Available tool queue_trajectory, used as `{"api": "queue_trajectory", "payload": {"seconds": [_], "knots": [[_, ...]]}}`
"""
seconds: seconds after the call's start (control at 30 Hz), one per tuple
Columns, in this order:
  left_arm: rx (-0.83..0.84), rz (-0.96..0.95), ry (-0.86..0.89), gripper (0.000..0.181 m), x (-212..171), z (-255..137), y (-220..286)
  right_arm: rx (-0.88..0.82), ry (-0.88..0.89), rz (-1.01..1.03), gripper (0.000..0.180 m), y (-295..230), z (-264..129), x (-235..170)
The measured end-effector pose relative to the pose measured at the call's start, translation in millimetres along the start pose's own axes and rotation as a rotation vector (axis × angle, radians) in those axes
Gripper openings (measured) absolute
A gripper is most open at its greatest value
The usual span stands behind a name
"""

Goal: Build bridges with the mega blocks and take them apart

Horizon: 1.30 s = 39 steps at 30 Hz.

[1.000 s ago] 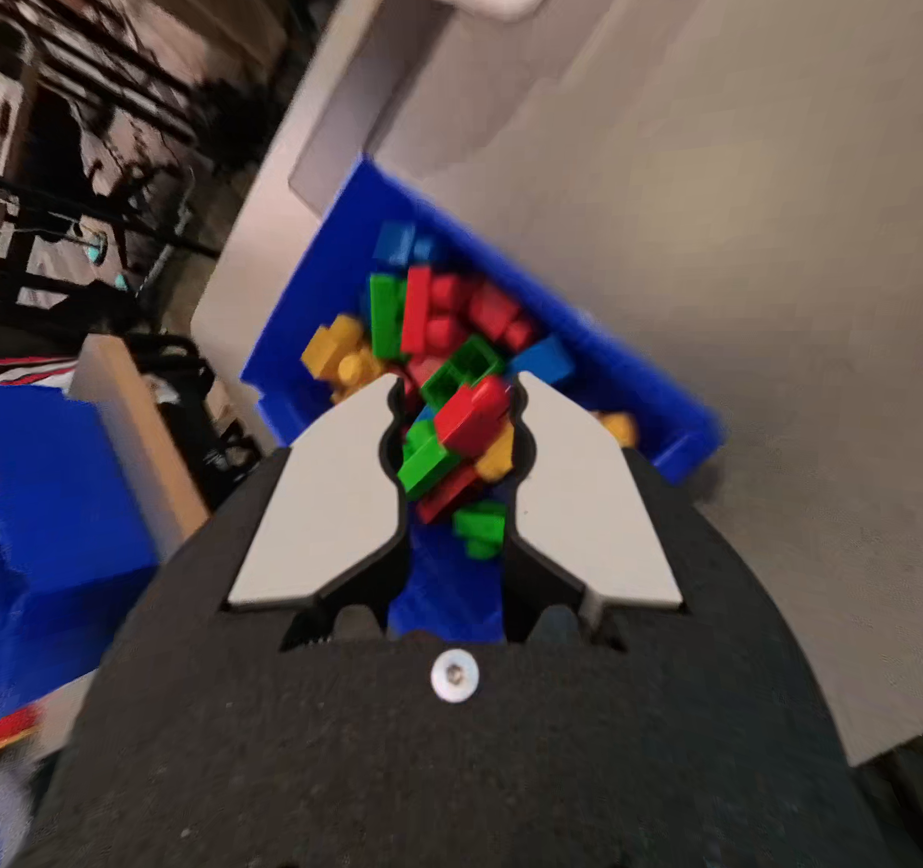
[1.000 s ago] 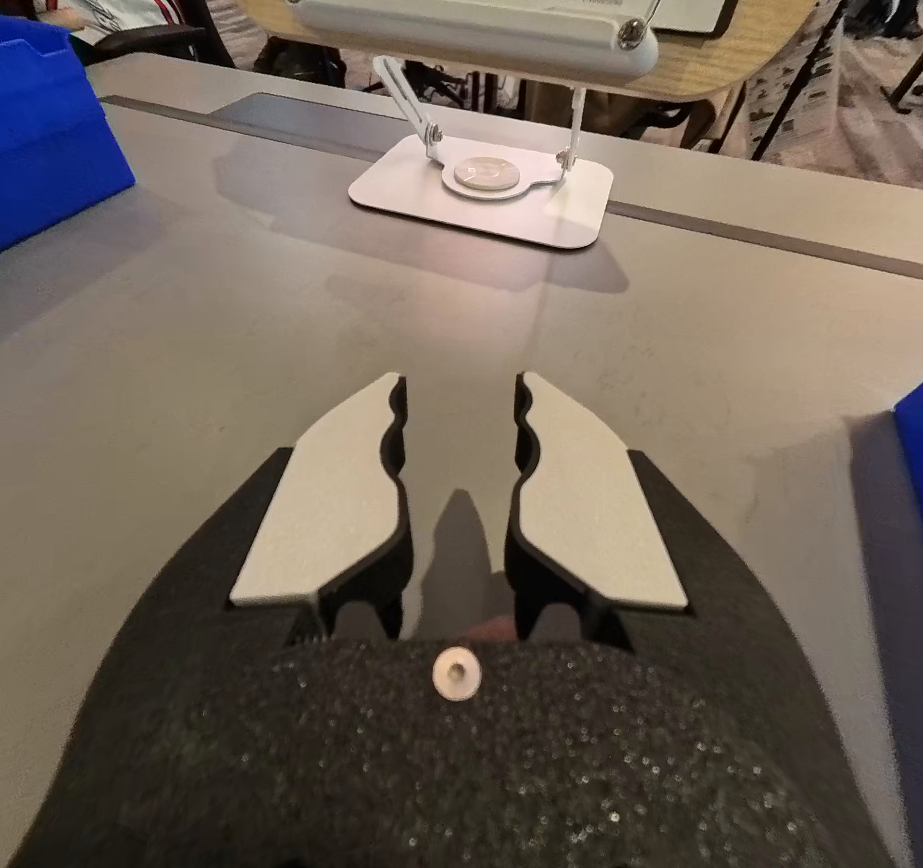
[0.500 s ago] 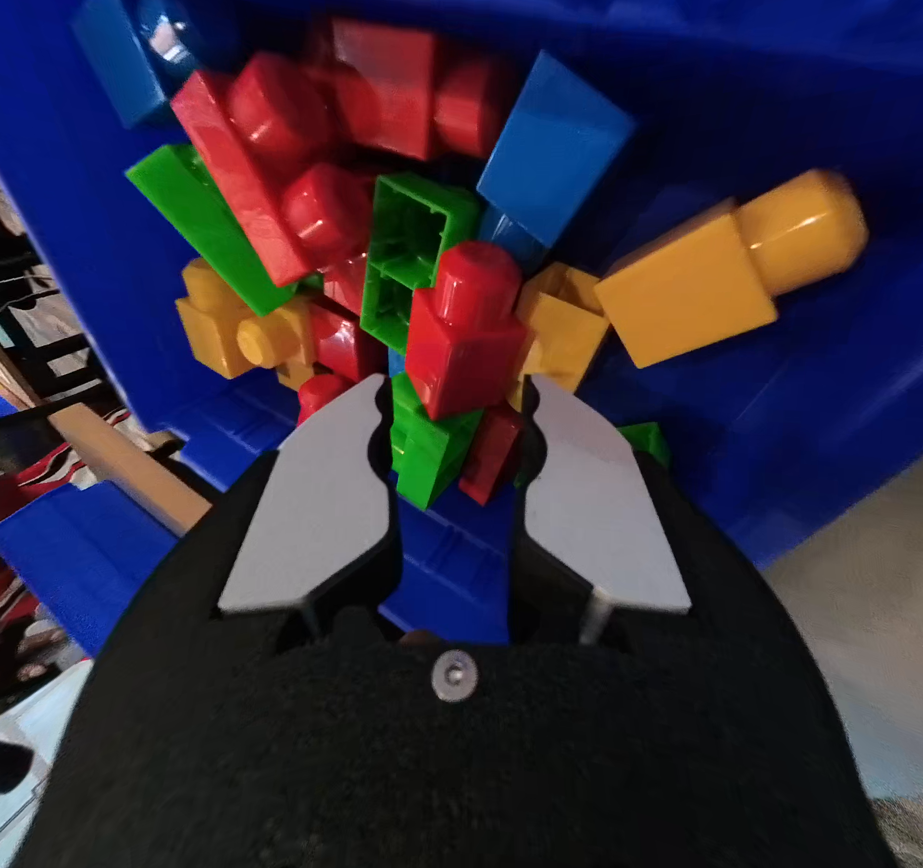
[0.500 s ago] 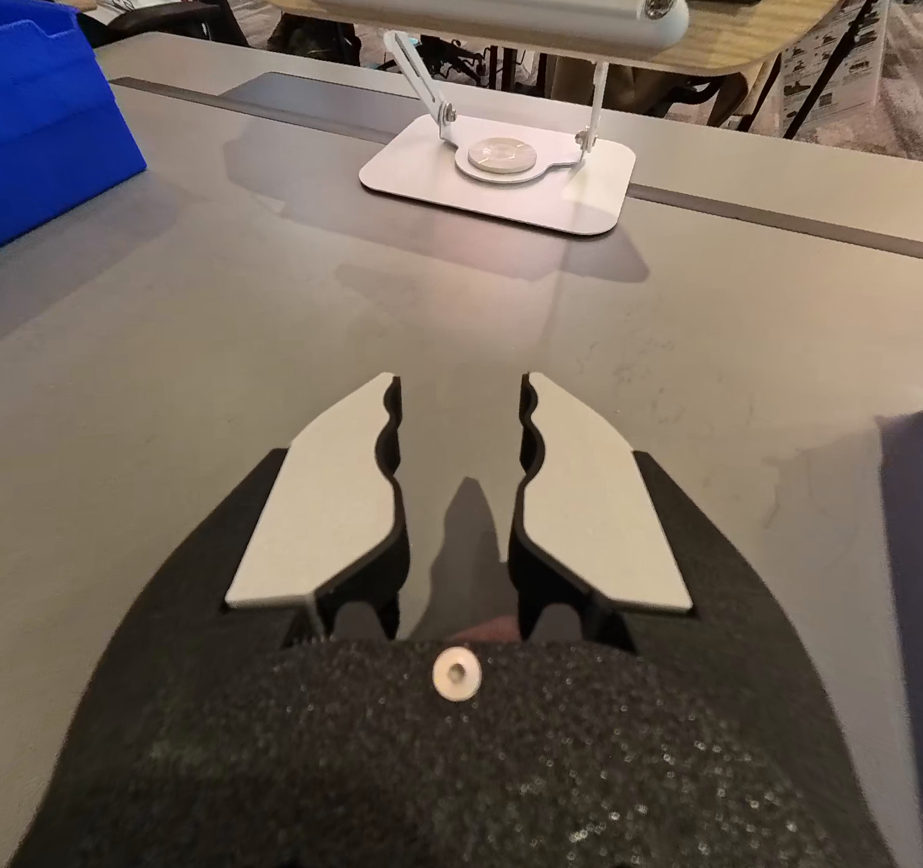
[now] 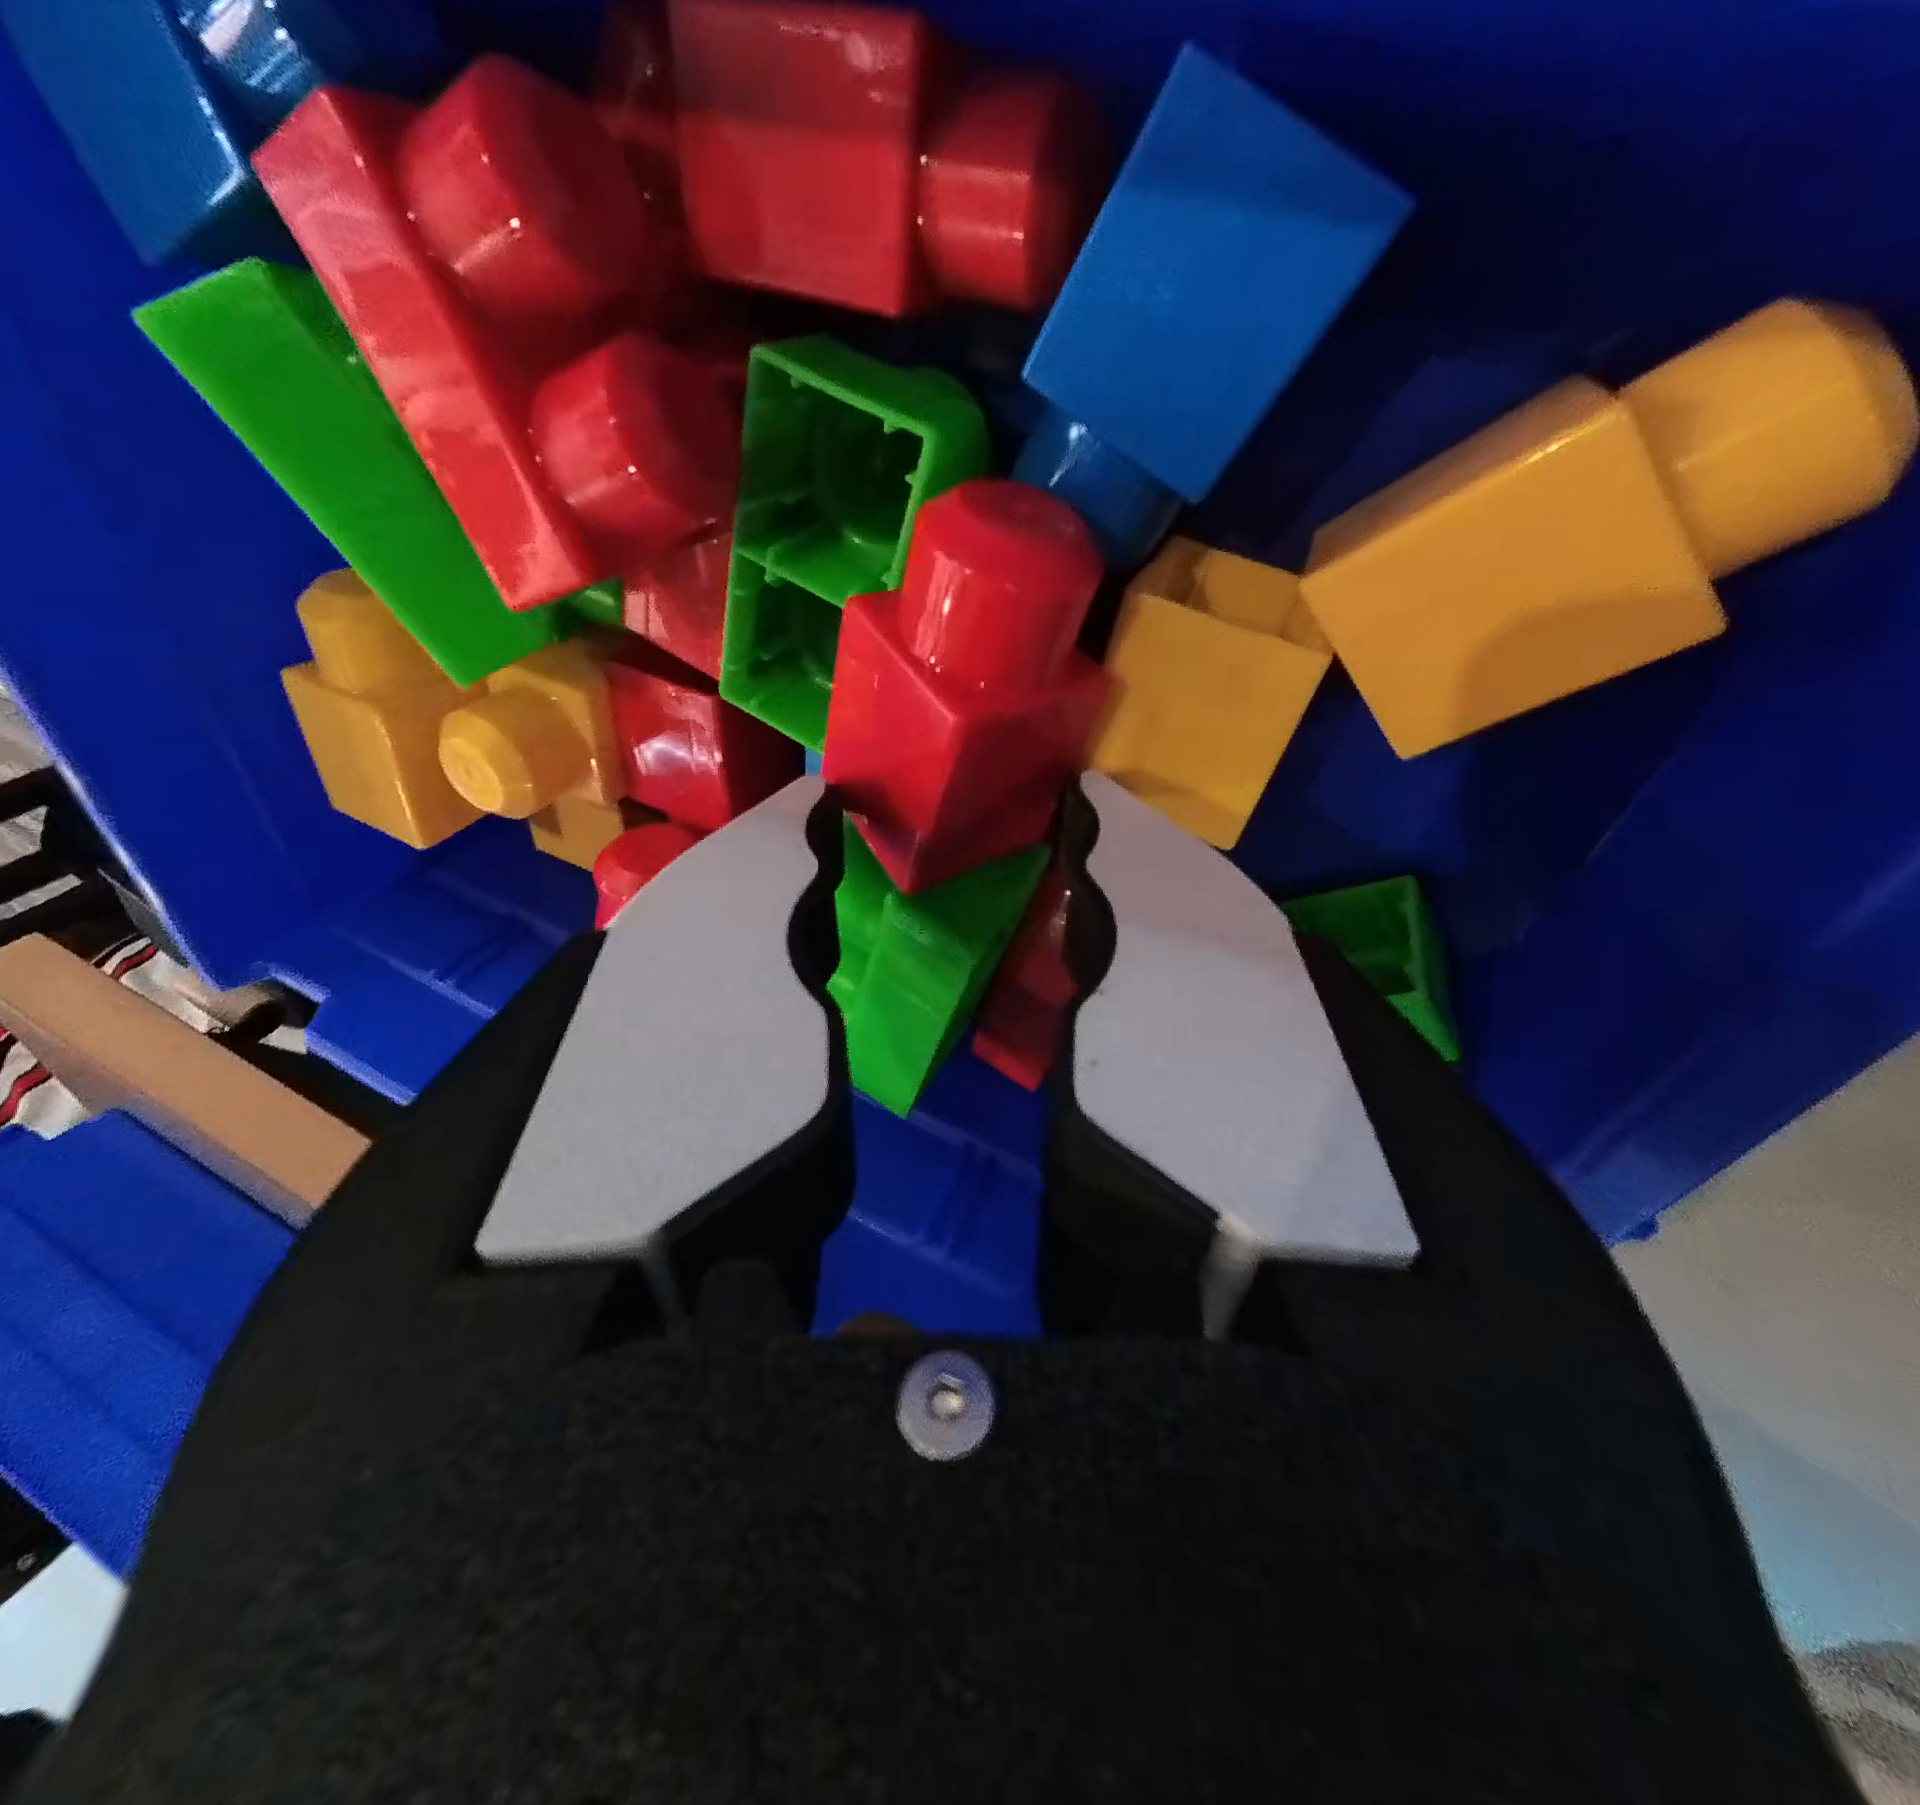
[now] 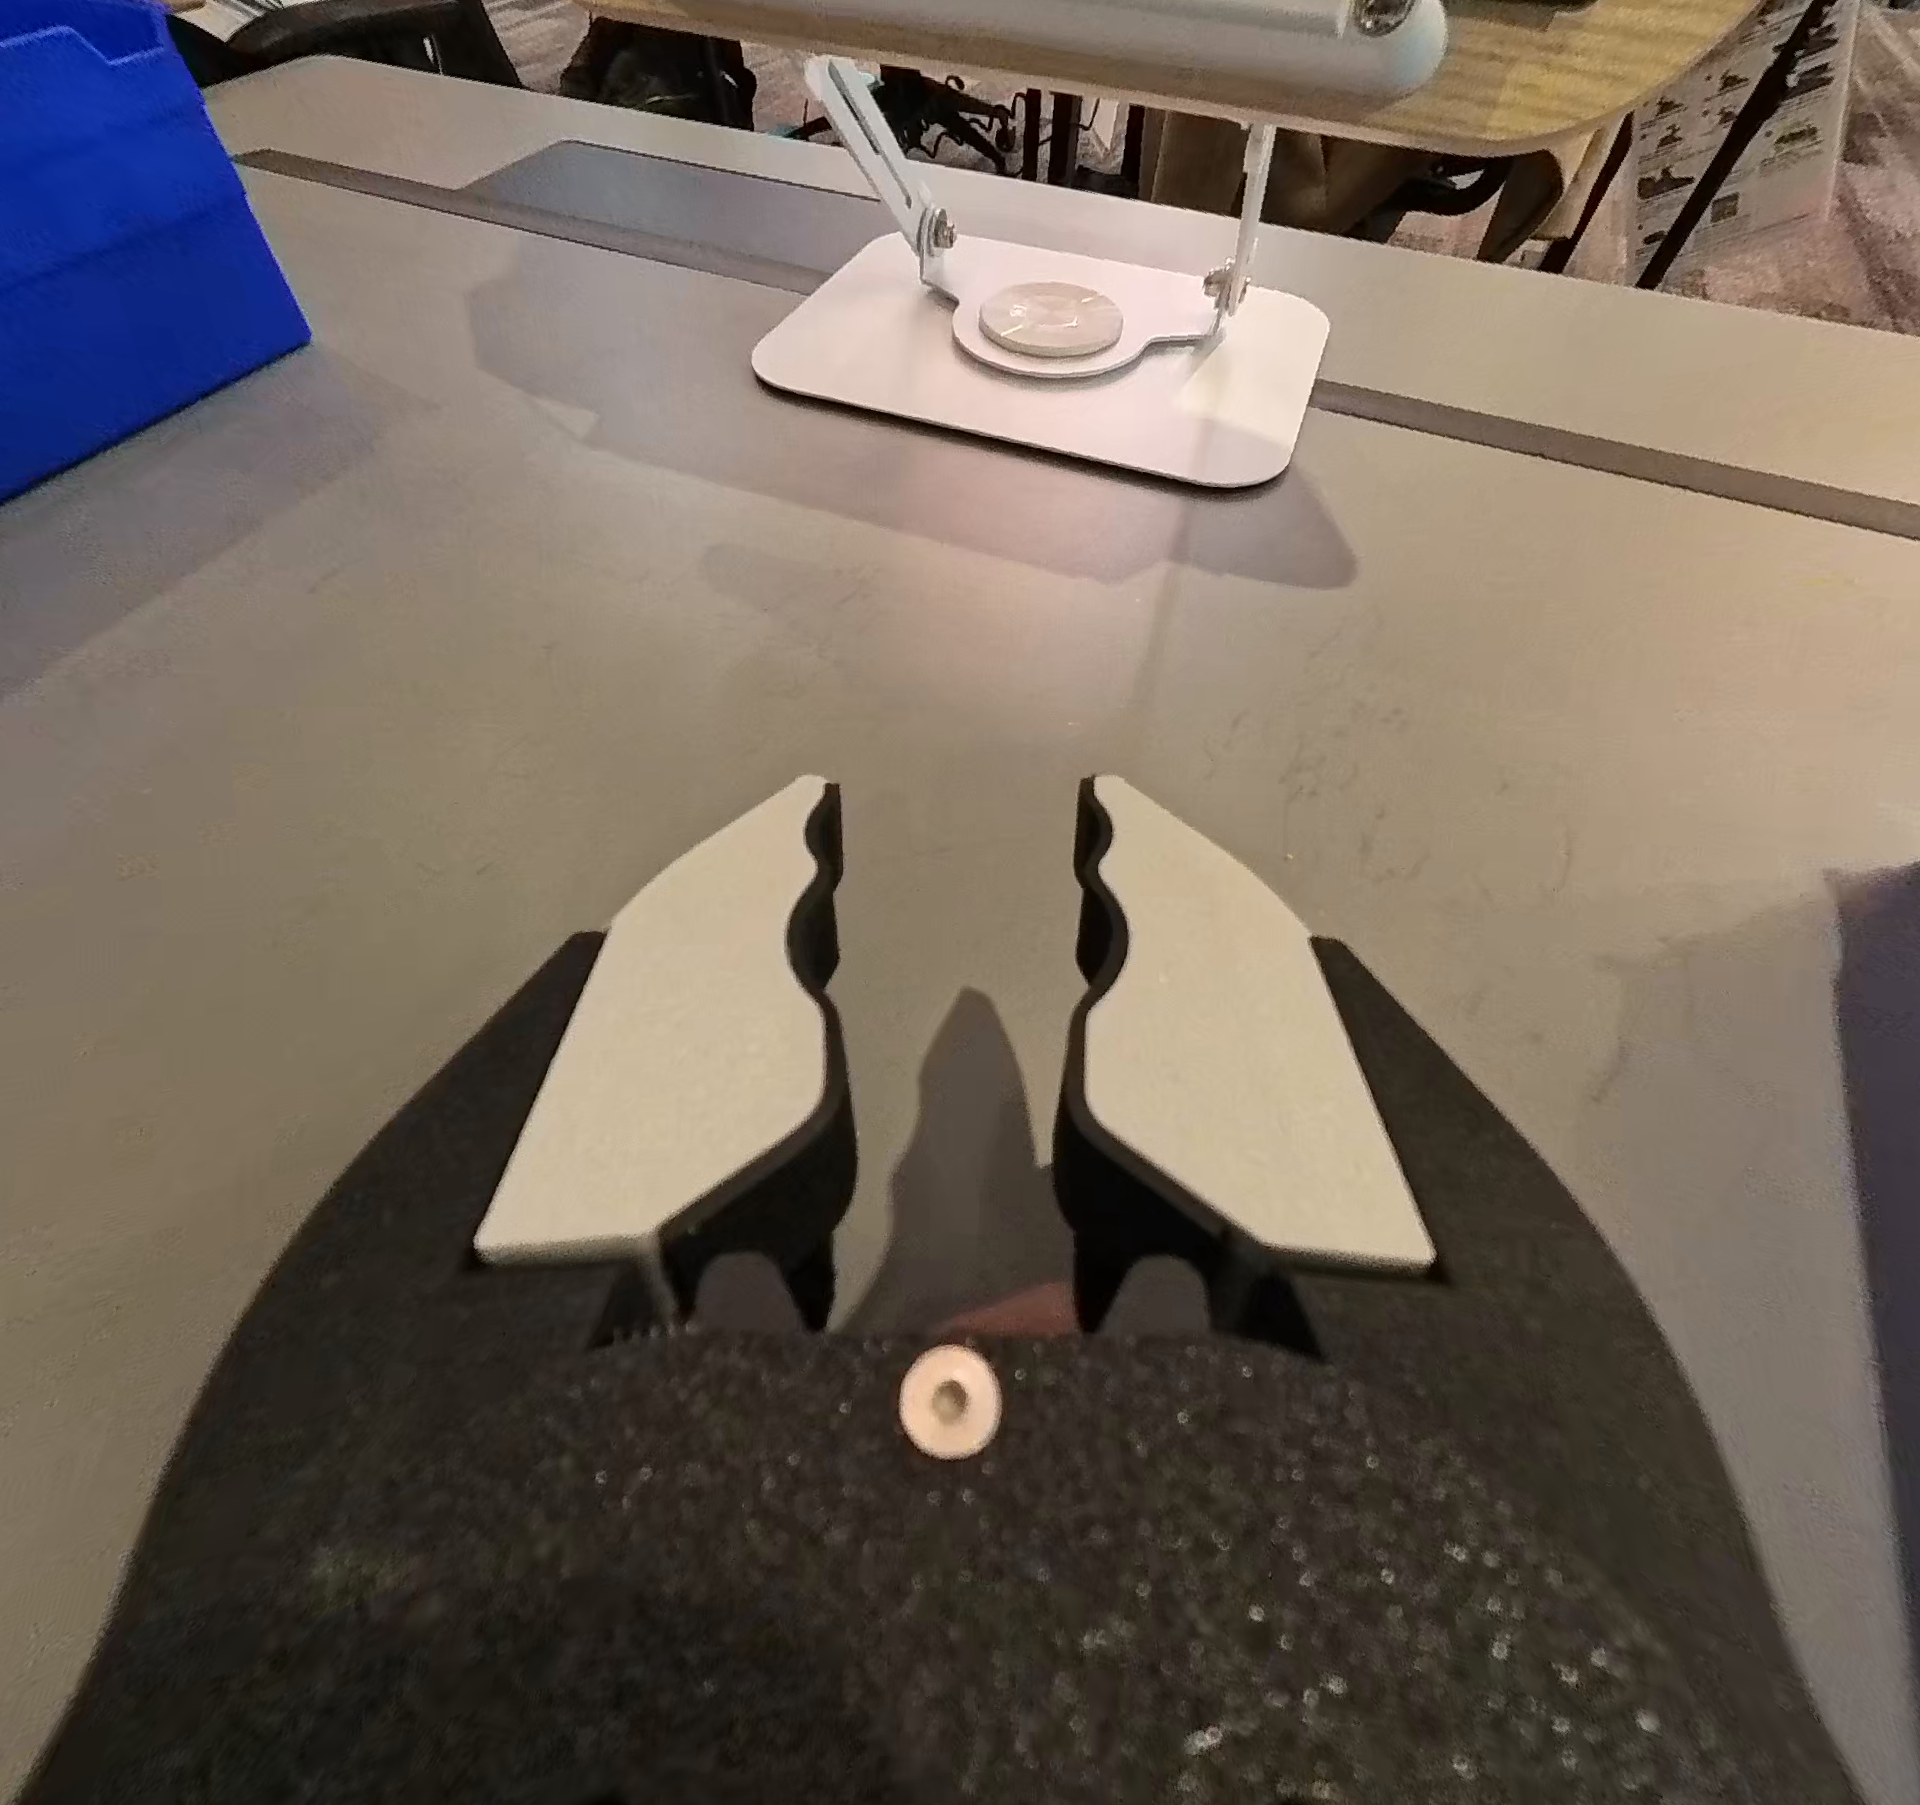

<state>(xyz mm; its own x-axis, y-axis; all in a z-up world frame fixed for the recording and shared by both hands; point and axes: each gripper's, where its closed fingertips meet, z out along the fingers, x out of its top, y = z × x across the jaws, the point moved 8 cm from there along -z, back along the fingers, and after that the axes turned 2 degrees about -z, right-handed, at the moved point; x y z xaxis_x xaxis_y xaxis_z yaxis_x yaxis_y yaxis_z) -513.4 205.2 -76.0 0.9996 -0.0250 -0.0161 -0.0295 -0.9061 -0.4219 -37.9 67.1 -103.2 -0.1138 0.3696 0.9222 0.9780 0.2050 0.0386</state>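
In the left wrist view, a blue bin [image 5: 1558,41] holds a pile of several mega blocks in red, green, yellow and blue. My left gripper [image 5: 945,805] is inside the bin, open. Its fingertips [image 5: 769,820] stand on either side of the lower end of a red one-stud block [image 5: 966,675] on top of the pile. A green block [image 5: 925,976] and a dark red one lie between the fingers below it. My right gripper [image 6: 956,799] is open and empty, low over the bare grey table [image 6: 416,716].
A yellow one-stud block [image 5: 1538,560] lies at the bin's right. In the right wrist view, a white stand [image 6: 1049,363] carrying a board sits at the table's far side. Another blue bin [image 6: 114,280] stands at the far left. A dark blue edge [image 6: 1881,1132] shows at right.
My left gripper has dropped from above the bin into it and closed in on the red one-stud block. My right gripper has drifted slightly left and forward, still open.
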Motion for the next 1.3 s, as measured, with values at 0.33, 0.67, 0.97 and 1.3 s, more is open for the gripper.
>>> {"api": "queue_trajectory", "payload": {"seconds": [0.33,0.67,0.97,1.3], "knots": [[0.075,-0.068,0.069,0.039,-4.8,-8.4,4.5,0.004,-0.002,-0.006,0.043,-0.7,0.1,-0.1],[0.118,-0.179,0.079,0.04,-11.5,-20.3,7.6,0.011,0.001,-0.01,0.042,-1.5,-0.4,0.0],[-0.035,-0.294,0.132,0.051,-18.0,-74.1,10.2,0.015,-0.006,-0.034,0.042,-4.2,0.1,-0.2],[-0.02,-0.295,0.075,0.052,-13.0,-87.7,-17.9,0.032,-0.018,-0.018,0.042,-3.0,1.2,-0.7]]}}
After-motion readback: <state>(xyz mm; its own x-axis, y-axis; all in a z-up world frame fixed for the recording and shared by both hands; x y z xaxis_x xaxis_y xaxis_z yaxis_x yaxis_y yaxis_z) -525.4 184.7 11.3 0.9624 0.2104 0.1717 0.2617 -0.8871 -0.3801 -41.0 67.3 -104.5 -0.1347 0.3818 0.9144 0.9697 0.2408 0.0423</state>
